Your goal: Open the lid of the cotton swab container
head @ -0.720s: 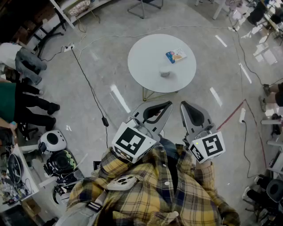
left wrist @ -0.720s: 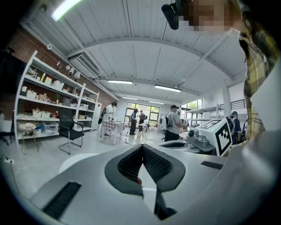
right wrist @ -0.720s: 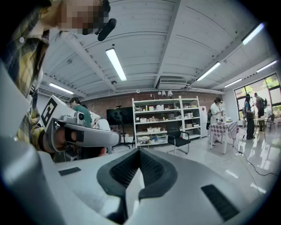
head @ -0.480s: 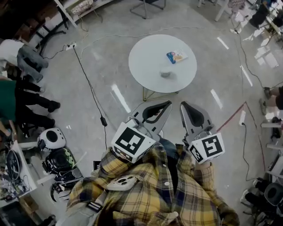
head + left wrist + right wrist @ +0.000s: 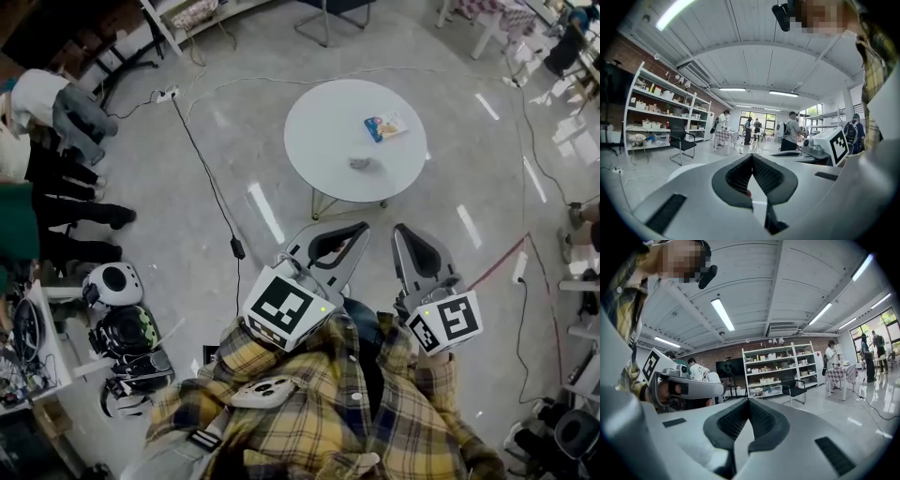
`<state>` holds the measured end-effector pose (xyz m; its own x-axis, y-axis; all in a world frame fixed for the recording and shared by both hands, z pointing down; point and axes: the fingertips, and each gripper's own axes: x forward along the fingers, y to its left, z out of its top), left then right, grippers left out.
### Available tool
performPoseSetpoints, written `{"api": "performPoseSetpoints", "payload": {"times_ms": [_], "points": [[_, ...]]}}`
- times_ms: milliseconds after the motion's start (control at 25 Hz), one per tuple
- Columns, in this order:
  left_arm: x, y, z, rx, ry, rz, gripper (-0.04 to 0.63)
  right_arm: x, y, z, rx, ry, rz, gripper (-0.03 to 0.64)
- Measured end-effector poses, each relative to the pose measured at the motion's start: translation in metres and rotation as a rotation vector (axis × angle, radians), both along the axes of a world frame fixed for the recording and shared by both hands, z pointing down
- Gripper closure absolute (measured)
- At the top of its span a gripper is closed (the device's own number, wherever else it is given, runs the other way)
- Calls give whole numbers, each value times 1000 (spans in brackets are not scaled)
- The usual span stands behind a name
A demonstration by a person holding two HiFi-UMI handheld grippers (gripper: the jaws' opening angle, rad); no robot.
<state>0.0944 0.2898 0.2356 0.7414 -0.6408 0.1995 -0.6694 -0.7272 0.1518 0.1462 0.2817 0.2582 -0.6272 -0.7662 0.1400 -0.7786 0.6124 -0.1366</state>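
Hanging back from the round counter [image 5: 319, 141], so the left gripper [image 5: 359, 229] and right gripper [image 5: 401, 231] are just tucked at the chest, jaws clenched on nothing, while what's probably the swab container [image 5: 361, 163] sits mid-counter, near a packet [image 5: 385, 126].

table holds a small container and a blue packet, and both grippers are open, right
Not open: the left gripper and right gripper are both shut and empty, as each gripper view shows. The container and packet do sit on the table.
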Motion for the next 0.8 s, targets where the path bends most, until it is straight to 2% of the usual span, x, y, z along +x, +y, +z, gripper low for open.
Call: {"api": "performPoseSetpoints", "payload": {"times_ms": [400,560,800], "points": [[-22,-28,15,-33,-10,-33,575,-12,-29,17,-43,-14,-3,603],[-26,-64,24,-52,-7,-22,574,-14,-64,26,-68,-8,13,603],[-44,-145,27,-57,-10,0,575,-33,-139,31,-91,11,31,603]]}}
